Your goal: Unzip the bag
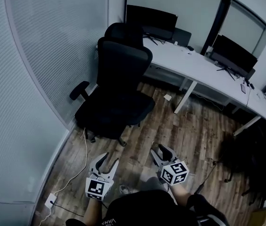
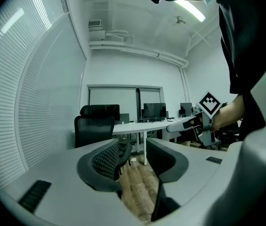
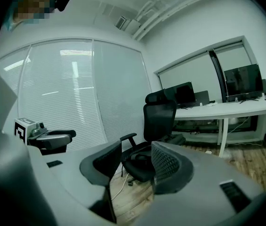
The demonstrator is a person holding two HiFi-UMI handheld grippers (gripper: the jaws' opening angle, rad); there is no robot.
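i am holding my left gripper [image 1: 110,160] and my right gripper [image 1: 160,152] side by side, low in front of me, over a brown wood plank floor [image 1: 189,135]. both are pointing out toward a black mesh-backed office chair on castors [image 1: 119,93].

both claws are released. in the left gripper view the two grey fingers [image 2: 105,161] are standing apart, and only floor, the chair and a desk leg are showing through the gap. in the right gripper view the fingers [image 3: 170,166] are gaping wide, with the chair's seat lying well behind the gap and not touching either pad. each gripper is showing in the other's view, off to the side, with its square-marked cube [image 2: 210,103] riding on top.

a dark bulky heap [image 1: 248,157] is sitting on the floor at the right, near a leg of the long white desk [image 1: 203,72] and well apart from both grippers. it is too dark for me to tell whether that is the bag.

two black monitors [image 1: 151,20] are standing on the desk. a thin white cable [image 1: 85,154] is running along the floor beside a wall of pale slatted blinds [image 1: 38,79], down to a white power strip [image 1: 50,200] near my left gripper.
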